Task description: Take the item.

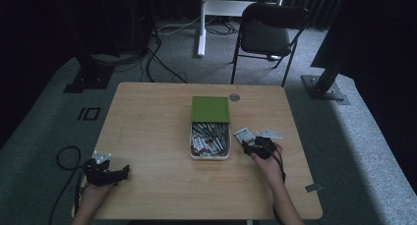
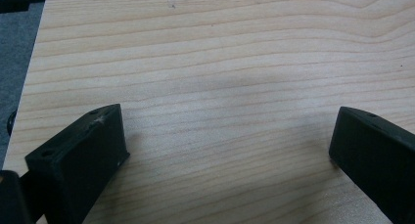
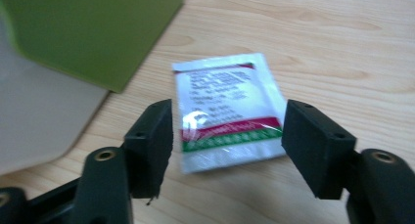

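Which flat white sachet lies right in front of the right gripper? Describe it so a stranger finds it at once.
Start at the wooden table, then the white box with the green lid at its middle. Just right of that box lies the flat white sachet, between the open right gripper jaws and untouched. Unlike the second sachet farther right, it lies nearest the box.

The rectangular wooden table (image 1: 147, 136) was pale tan with fine darker grain lines. The flat foil sachet (image 3: 229, 111) was white and silvery, printed with small dark text, a thin dark red line along its top and a red band over a green band near its bottom. The open box (image 1: 210, 147) had whitish walls and an olive-green lid (image 1: 210, 109). Both grippers' jaws were matt black.
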A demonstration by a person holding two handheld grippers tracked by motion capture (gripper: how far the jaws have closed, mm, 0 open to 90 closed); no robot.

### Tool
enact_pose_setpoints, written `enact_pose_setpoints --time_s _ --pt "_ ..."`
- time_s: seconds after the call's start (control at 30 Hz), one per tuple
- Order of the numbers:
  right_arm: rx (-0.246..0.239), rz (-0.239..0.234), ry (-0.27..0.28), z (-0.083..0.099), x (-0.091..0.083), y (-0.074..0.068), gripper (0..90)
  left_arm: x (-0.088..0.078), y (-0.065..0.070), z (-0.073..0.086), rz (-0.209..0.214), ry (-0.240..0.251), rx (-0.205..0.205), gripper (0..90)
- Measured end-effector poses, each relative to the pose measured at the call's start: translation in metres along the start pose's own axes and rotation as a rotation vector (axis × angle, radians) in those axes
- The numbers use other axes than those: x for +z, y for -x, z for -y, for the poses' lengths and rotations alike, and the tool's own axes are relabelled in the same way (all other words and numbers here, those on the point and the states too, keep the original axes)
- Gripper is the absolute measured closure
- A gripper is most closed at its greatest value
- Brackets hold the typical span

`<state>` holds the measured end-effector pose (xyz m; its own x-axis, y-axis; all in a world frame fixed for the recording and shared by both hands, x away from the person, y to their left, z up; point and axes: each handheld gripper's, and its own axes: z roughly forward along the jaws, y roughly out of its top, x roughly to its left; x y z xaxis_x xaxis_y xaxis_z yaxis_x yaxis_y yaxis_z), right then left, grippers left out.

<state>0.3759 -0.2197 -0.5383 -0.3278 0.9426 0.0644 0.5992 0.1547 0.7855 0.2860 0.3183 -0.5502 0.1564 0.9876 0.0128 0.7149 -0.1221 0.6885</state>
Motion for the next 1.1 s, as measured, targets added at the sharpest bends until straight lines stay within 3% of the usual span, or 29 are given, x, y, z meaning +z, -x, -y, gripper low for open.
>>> enact_pose_setpoints --time_s 0.33,0.57,1.1 --pt "0.028 0.044 -0.016 0.013 -0.011 0.018 28.9 0.000 0.000 0.000 0.000 0.000 0.000 1.3" --pt "0.071 0.093 -0.013 0.025 -0.022 0.031 18.5 0.000 0.000 0.000 0.000 0.000 0.000 1.3" --pt "0.108 0.165 -0.051 0.051 -0.046 0.053 15.0 0.000 0.000 0.000 0.000 0.000 0.000 1.3"
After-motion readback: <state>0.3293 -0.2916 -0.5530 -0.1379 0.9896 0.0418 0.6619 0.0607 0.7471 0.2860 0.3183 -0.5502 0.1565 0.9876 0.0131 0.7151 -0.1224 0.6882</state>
